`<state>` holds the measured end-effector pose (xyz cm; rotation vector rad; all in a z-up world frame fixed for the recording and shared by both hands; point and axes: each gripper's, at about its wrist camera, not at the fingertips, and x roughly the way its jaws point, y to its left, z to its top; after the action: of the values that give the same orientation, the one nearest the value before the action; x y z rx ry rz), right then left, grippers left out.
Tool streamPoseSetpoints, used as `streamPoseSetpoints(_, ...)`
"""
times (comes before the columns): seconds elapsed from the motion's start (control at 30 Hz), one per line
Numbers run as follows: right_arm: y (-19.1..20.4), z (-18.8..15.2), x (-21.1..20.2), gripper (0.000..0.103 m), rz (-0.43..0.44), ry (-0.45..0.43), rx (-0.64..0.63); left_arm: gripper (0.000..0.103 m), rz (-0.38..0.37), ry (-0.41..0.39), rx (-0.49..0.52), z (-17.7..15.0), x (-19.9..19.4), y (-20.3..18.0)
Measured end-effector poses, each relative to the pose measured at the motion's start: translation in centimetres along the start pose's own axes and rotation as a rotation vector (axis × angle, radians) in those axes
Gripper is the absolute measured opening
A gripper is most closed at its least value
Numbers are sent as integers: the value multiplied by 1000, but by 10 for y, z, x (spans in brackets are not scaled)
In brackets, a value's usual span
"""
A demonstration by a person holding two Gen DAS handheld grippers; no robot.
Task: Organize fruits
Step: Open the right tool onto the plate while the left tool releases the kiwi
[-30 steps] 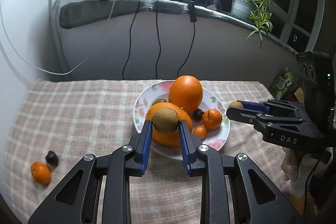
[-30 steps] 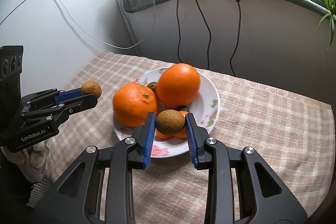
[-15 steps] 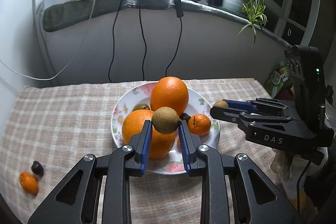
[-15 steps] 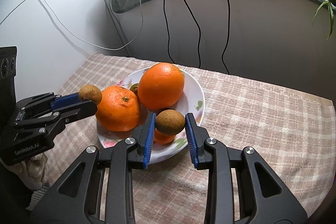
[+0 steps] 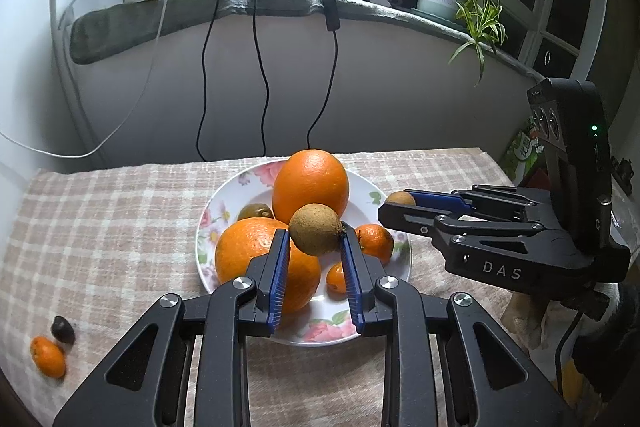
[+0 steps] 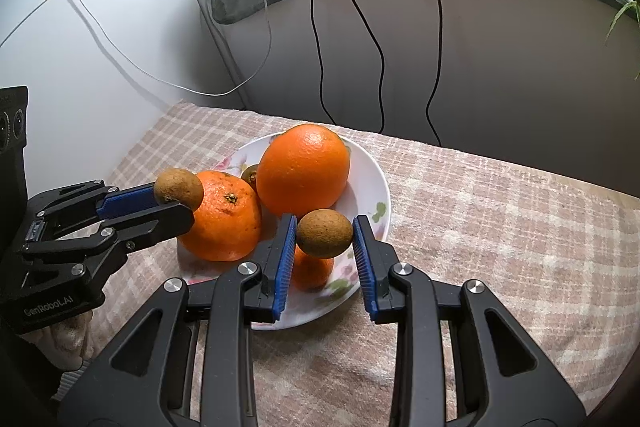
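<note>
While gripper-held, each kiwi (image 5: pixel 315 229) looks brown, fuzzy.

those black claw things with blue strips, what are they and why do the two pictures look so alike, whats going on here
They are hand-held tools: a person holds one two-finger claw in each hand, and a wide-angle camera on each looks forward along its fingers. So each picture shows its own claw at the bottom and the other claw at the side.

The left claw is shut on a small brown fruit; the right claw is shut on another brown fruit. Both are held over a flowered plate that carries two large oranges, some small ones and one more brown fruit. The plate stands on a checked tablecloth. Off to the left lie a small orange and a dark fruit, not yet on the plate.
</note>
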<state>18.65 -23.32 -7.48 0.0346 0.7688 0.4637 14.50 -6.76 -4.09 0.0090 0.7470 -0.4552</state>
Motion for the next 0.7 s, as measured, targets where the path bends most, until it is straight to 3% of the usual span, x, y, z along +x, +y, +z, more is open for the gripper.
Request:
streamPoseSetpoints(0.07, 0, 1, 0, 31, 0, 0, -4, 26, 0, 0, -1, 0, 0, 0)
streamPoseSetpoints(0.2, 2, 3, -1, 51, -3, -11, -11, 35, -1, -7, -2, 0, -3, 0)
streamPoseSetpoints(0.33, 4, 3, -4, 56, -4, -20, -16, 41, -3, -12, 0, 1, -5, 0)
streamPoseSetpoints(0.57, 7, 4, -9, 72, -19, -35, -22, 63, 5, -31, 11, 0, -12, -1)
streamPoseSetpoints(0.7, 10, 5, -12, 72, -19, -42, -26, 67, 15, -36, 17, 0, -15, -2)
